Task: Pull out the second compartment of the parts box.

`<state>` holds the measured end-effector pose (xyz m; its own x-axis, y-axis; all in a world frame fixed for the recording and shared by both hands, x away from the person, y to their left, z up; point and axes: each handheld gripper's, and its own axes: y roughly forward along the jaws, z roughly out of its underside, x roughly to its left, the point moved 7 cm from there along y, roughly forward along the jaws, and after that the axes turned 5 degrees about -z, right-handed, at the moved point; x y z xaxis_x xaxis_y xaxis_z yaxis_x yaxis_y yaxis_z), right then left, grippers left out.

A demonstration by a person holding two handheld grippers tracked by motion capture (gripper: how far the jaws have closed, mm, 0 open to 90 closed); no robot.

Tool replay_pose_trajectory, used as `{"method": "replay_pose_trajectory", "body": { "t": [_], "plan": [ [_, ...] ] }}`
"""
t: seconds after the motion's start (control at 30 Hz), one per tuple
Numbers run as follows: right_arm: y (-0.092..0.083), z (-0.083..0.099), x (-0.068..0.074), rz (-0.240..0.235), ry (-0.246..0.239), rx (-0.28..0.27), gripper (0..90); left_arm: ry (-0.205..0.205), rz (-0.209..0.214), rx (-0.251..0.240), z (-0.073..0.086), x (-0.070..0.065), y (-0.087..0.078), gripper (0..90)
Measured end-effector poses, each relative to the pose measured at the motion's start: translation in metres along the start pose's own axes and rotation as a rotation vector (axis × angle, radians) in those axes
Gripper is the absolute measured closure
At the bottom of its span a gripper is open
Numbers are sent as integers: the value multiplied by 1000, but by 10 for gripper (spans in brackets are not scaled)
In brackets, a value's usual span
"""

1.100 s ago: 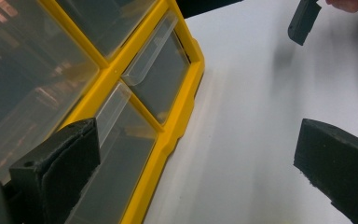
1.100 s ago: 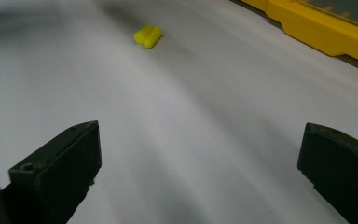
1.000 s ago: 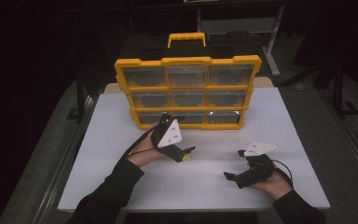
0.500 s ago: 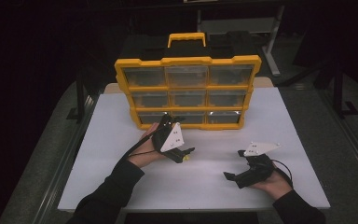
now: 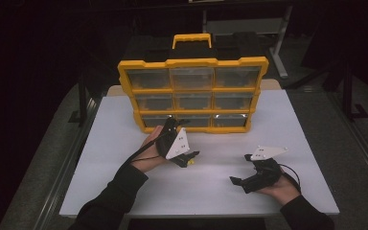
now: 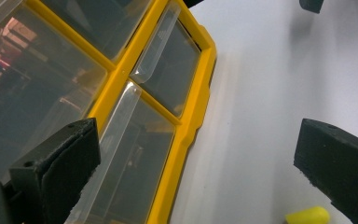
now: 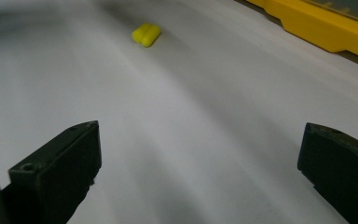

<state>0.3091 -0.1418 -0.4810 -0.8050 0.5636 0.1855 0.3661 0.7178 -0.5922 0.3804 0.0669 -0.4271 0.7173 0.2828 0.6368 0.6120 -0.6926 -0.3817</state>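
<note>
On white desk, far side: yellow drawer organizer upright, 3 rows x 3 clear drawers, yellow carry handle on top. Same organizer close up in left gripper view, clear drawer fronts tilted across frame, yellow frame edge resting on desk.

Near organizer's bottom row, left-centre: left tongs, held in left hand, tipped up toward lowest drawers; jaws wide apart w/ nothing between, one jaw over a bottom drawer front, other over bare desk. Grey 3-cornered plate on top.

Right side of desk, well apart from organizer: right tongs in right hand, low over desk, pointing left; jaws apart, empty.

Just beside left tongs, on desk: small yellow earplugs, two side by side as per right gripper view; one tip at bottom edge of left gripper view.
</note>
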Motion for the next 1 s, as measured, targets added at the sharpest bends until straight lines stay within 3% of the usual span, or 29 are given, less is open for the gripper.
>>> {"method": "replay_pose_trajectory", "body": {
  "t": [0.67,1.0],
  "plan": [
    [-1,0,0,1,-9,0,0,98,-44,4,0,-1,0,0],
    [-1,1,0,1,-11,2,0,156,-87,4,-1,0,-2,3]
  ]
}}
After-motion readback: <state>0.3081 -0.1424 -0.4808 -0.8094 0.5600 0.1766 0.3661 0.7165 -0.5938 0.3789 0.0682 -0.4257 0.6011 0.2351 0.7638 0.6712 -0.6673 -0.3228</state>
